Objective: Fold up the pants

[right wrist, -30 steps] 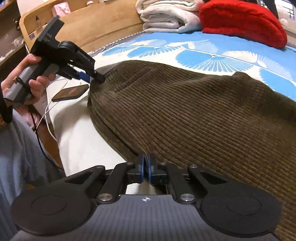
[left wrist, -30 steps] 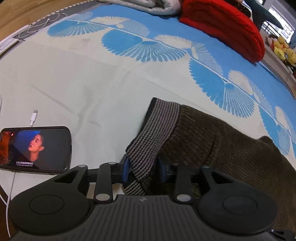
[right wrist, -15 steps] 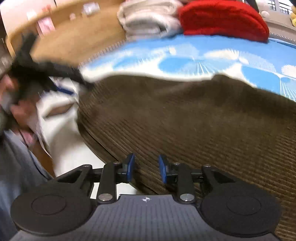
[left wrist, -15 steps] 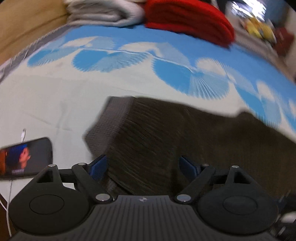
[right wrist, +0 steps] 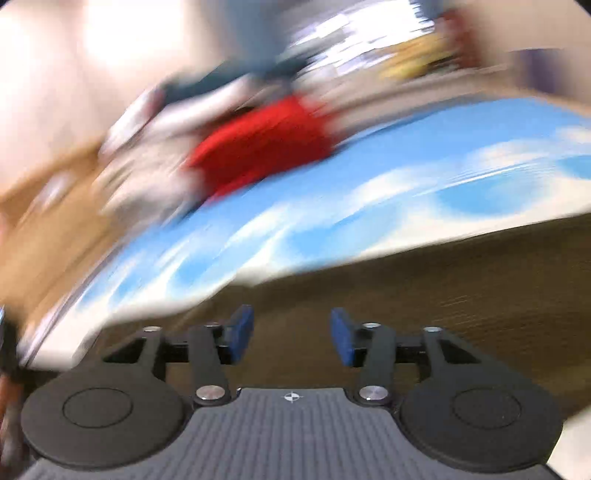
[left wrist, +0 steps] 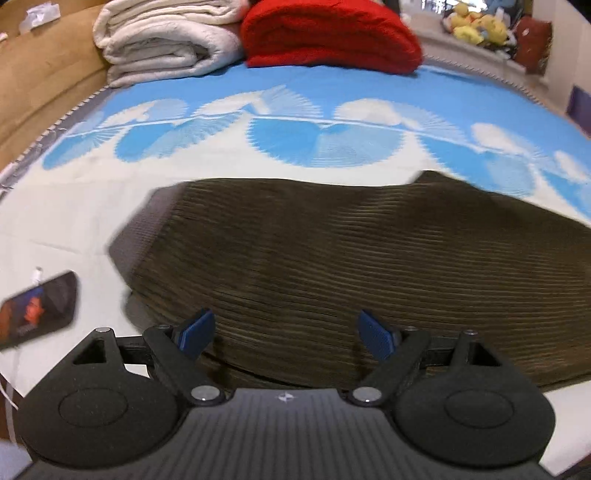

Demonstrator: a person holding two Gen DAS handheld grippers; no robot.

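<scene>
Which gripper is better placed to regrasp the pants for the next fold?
Probably left: the left gripper hangs wide open over the pants, waistband in clear view. The right gripper, jaws opening, sits in a blurred view.

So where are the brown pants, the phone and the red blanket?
brown corduroy pants (left wrist: 351, 266): left wrist view, middle of the ribbed cloth.
phone (left wrist: 37, 308): left wrist view, its lit screen.
red blanket (left wrist: 328, 35): left wrist view, top of the folded pile.

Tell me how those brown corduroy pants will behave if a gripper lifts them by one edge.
The brown corduroy pants will probably flop and drape: they lie soft and layered on the bedsheet. The thick ribbed fabric suggests some weight, so a lifted edge would likely sag and drag the rest. The ribs should give the pads decent grip, so slipping seems unlikely.
</scene>
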